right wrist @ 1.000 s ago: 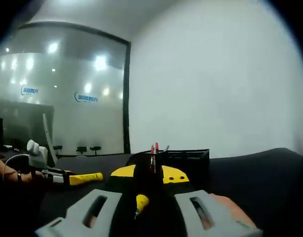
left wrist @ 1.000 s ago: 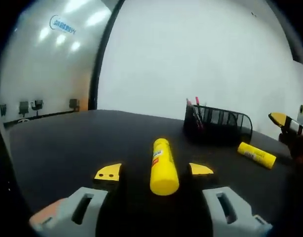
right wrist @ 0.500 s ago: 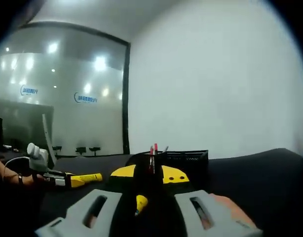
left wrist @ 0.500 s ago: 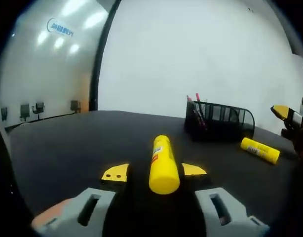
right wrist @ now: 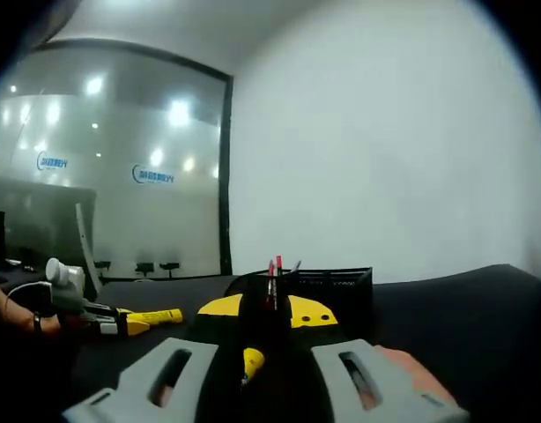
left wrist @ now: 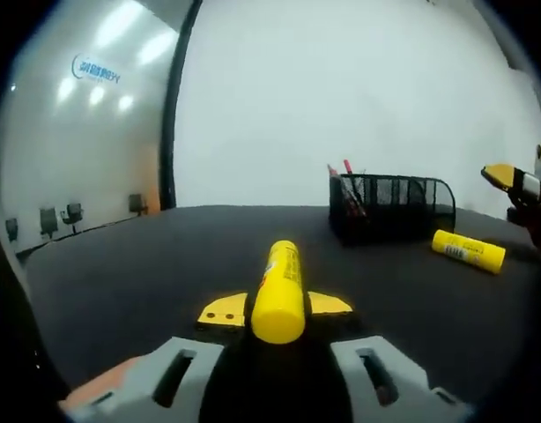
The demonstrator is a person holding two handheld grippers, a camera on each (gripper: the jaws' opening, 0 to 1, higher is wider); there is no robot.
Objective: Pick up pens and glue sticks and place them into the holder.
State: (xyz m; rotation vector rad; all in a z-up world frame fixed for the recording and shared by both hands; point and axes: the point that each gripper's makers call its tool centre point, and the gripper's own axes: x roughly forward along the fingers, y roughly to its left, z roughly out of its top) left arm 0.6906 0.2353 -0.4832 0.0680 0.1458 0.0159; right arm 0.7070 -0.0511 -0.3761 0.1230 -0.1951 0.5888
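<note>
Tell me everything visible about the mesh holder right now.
The holder is black wire mesh, wide and low with a rounded end, standing upright on the dark table. Pens with red tips poke up at its left end. A yellow glue stick lies apart on the table nearby. No claw touches it.

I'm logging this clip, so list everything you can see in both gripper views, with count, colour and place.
Glue stick held: one, yellow, clamped between the left gripper's jaws.
Glue stick lying: one, yellow, on the table right of the holder.
Holder: one, black mesh, on the table's far side.
Pens: a few, red and dark, upright in the holder's left end.
Table: one, black.
Glass wall: one, reflecting ceiling lights, room's left side.
Left gripper: yellow tips, shut on the glue stick.
Right gripper: yellow tips, gripping a dark pen with a yellow end.
</note>
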